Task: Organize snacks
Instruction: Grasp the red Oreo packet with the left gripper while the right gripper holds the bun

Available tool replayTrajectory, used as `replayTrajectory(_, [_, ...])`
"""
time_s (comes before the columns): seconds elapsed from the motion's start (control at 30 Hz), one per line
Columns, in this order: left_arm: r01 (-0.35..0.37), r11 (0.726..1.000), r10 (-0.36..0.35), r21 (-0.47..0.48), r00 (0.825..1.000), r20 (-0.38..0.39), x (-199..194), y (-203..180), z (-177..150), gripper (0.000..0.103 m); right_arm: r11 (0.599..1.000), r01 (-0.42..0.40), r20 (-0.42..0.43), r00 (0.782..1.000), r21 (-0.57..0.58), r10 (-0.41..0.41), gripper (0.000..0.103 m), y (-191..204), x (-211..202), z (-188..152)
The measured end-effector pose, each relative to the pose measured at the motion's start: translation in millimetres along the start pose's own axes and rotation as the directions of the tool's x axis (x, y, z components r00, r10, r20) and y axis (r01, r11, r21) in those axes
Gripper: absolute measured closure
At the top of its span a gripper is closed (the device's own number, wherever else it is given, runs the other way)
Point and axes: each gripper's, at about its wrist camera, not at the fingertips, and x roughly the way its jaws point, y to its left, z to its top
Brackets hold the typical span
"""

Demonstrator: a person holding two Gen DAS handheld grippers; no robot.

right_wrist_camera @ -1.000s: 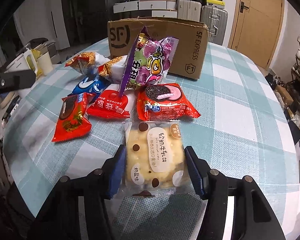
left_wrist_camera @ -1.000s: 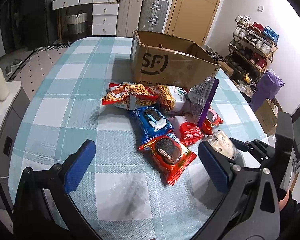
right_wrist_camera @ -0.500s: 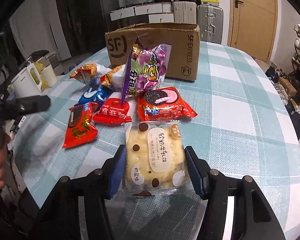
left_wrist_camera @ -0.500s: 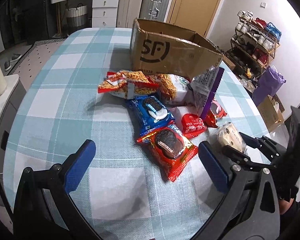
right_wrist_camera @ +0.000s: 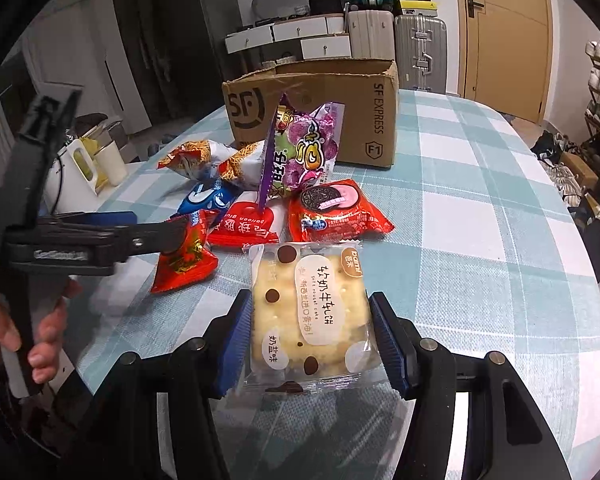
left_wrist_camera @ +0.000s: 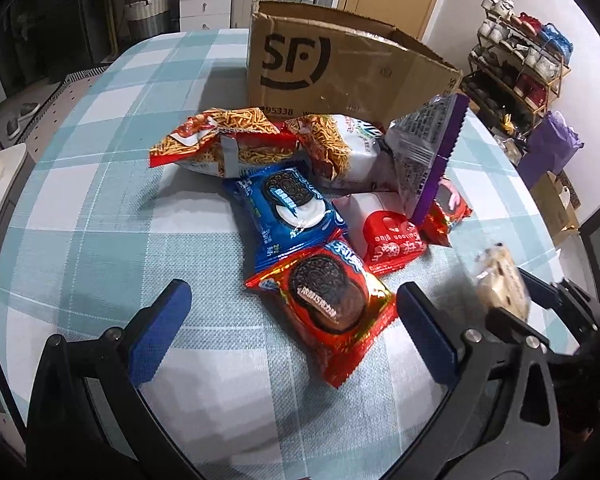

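Observation:
My right gripper is shut on a cream nougat-cake packet and holds it above the table; the packet also shows in the left wrist view. My left gripper is open, its blue pads either side of a red Oreo packet lying on the cloth. Behind it lie a blue Oreo packet, a red balloon-glue packet, two noodle-snack bags, a purple bag and a pink-and-red Oreo packet. An open SF cardboard box stands behind the pile.
The table has a blue-and-white checked cloth. A white kettle and cup stand off its left side. Suitcases and drawers line the far wall. A shoe rack stands at the right.
My left gripper has moved forward, closer to the red Oreo packet. My right gripper has lifted the nougat-cake packet off the table.

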Motion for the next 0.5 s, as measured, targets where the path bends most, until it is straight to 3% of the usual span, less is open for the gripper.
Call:
replayTrajectory(0.4, [-0.060, 0.998, 0.061, 0.016, 0.996, -0.058, 27, -15, 7, 0.002, 0.999, -0.024, 0.018, 1.000, 0.028, 0.024, 0.045, -5, -7, -4])
replayTrajectory(0.5, [-0.047, 0.999, 0.048, 0.027, 0.998, -0.042, 26, -13, 6, 0.013, 0.999, -0.029, 0.019, 0.999, 0.028, 0.029, 0.045, -5, -7, -4])
